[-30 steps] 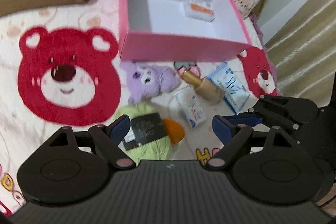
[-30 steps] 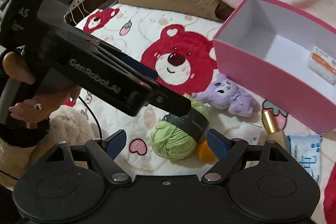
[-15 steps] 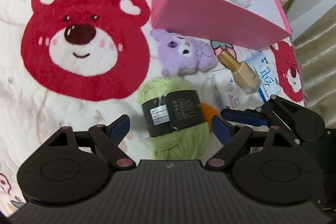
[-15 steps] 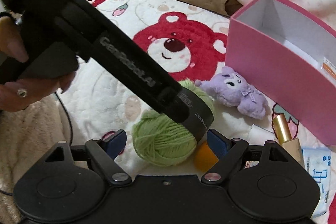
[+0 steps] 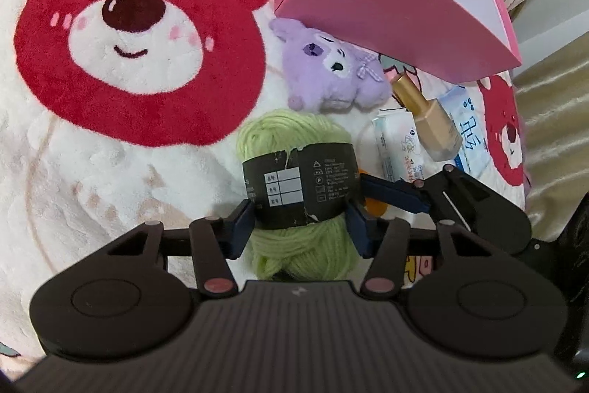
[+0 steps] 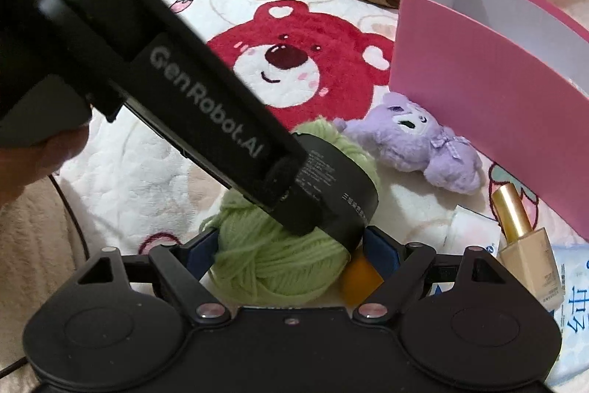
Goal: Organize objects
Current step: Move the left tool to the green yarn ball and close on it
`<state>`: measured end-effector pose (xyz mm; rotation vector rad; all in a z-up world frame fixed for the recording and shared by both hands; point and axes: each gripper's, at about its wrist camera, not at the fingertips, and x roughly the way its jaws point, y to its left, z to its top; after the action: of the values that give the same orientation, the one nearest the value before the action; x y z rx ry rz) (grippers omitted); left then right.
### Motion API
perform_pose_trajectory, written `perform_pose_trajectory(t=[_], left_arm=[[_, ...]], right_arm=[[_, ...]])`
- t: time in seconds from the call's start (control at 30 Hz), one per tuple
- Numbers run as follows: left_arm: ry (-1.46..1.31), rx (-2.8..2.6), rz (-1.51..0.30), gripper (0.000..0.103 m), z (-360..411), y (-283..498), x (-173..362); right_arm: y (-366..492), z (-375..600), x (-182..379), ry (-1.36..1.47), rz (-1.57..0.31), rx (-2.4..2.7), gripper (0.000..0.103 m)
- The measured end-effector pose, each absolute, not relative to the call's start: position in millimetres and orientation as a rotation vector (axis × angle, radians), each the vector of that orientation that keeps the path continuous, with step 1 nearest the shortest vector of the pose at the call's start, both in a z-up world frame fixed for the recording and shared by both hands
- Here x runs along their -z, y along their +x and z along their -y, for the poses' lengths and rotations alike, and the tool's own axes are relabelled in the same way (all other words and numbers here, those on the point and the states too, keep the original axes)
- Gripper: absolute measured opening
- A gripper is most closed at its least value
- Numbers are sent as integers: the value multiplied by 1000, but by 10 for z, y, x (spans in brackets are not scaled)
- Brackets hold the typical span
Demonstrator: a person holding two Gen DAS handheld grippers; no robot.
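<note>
Green yarn ball (image 5: 294,179) sits pinched, seemingly, between just-closing left gripper (image 5: 300,221) jaws; squeeze its black band while right gripper (image 6: 291,247) jaws stay spread.

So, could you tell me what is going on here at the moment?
A person is tidying small things off a bear-print blanket into a pink box, with a handheld gripper in each hand. The left gripper has just been closing around the green yarn ball and its pads now press on the yarn's black band. The right gripper stands open beside the same ball, near an orange object. A purple plush, a gold-capped bottle and packets wait outside the box.
</note>
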<state>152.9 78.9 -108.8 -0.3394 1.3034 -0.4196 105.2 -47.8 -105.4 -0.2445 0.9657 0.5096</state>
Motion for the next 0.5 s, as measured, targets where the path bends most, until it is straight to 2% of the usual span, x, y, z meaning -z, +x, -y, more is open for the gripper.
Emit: perform_pose_trajectory(t=[0.17,0.23,0.37,0.5], left_arm=[[-338,414,-1304,55,-776,1508,1103],[-342,411,-1304,55,-775,1503,1113],[-338,427,-1276,47,-756,1439,1070],[-302,437,-1233,45,-696,1316,972]], right_arm=[[1028,463,1067,-274,-950,-501,88],[1011,465,1054,-280,-944,-502,84],[972,483,1004,-288,-929,-510,74],[920,535,929,-265,-920,-526,71]])
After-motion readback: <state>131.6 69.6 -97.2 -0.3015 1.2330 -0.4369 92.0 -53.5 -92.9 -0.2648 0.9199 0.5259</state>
